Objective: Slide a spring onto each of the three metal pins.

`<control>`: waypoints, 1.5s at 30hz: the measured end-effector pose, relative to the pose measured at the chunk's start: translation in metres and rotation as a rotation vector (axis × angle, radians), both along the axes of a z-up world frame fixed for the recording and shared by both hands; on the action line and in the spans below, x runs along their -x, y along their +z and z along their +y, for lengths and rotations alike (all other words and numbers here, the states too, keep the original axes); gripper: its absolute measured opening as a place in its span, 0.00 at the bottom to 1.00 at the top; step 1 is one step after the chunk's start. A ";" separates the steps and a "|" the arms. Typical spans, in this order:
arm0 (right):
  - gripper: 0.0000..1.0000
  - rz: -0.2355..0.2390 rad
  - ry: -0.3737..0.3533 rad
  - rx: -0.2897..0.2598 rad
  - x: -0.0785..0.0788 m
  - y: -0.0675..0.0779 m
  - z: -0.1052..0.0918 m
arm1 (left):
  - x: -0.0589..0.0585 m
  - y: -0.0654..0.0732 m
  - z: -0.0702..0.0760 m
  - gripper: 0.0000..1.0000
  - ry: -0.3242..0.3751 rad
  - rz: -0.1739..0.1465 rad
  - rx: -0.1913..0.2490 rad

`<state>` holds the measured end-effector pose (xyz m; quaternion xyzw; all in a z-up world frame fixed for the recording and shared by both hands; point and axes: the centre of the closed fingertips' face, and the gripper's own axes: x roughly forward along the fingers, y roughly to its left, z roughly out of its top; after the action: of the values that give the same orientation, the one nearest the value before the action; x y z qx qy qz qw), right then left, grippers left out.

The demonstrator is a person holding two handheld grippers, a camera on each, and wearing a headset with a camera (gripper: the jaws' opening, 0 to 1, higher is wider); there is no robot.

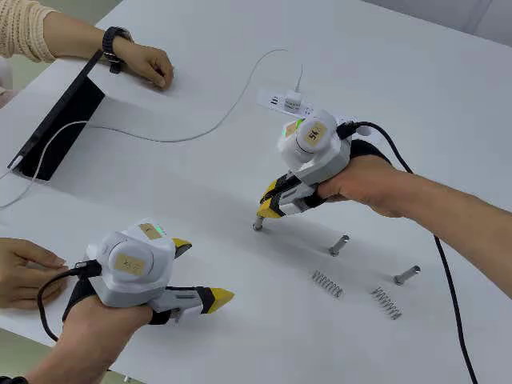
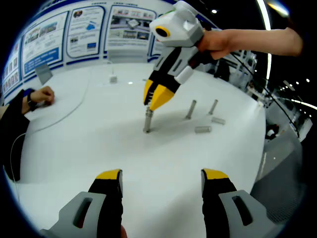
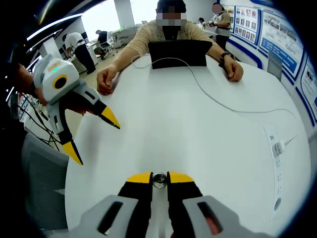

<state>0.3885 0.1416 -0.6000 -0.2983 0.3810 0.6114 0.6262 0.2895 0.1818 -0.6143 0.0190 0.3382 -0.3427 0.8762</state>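
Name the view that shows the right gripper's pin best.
Left gripper view: the pin stands side-on, full length. Head view shows it small under the right gripper; right gripper view, just its top between the jaws.

Bright, even light from overhead falls on the white table [image 1: 240,96], which glares mildly in my head view. That view is sharp throughout. Shadows are soft and pale, and a faint one sits just under my right gripper [image 1: 264,212]. In my left gripper view a ceiling strip [image 2: 262,20] flares at 1 o'clock, and the posters [image 2: 74,34] bow with the fisheye at 11 o'clock. In my right gripper view the far wall [image 3: 133,10] washes out white at 12 o'clock. The spring [image 3: 159,180], pinched at 6 o'clock, looks slightly soft.
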 end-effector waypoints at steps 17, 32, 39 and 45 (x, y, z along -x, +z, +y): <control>0.13 -0.024 0.040 0.018 0.002 -0.010 0.003 | 0.000 0.000 0.000 0.65 0.000 0.005 -0.003; 0.13 -0.027 0.028 0.031 0.001 -0.026 0.004 | -0.001 -0.001 -0.001 0.66 0.000 0.009 -0.004; 0.13 -0.014 0.008 0.027 0.002 -0.031 0.003 | -0.001 0.000 -0.001 0.66 0.002 0.013 0.001; 0.13 -0.009 -0.012 0.024 0.003 -0.036 0.003 | 0.000 0.000 -0.004 0.66 -0.004 0.014 -0.001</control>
<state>0.3855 0.1447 -0.6362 -0.3062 0.3871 0.6016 0.6281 0.2892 0.1776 -0.6139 0.0177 0.3443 -0.3442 0.8733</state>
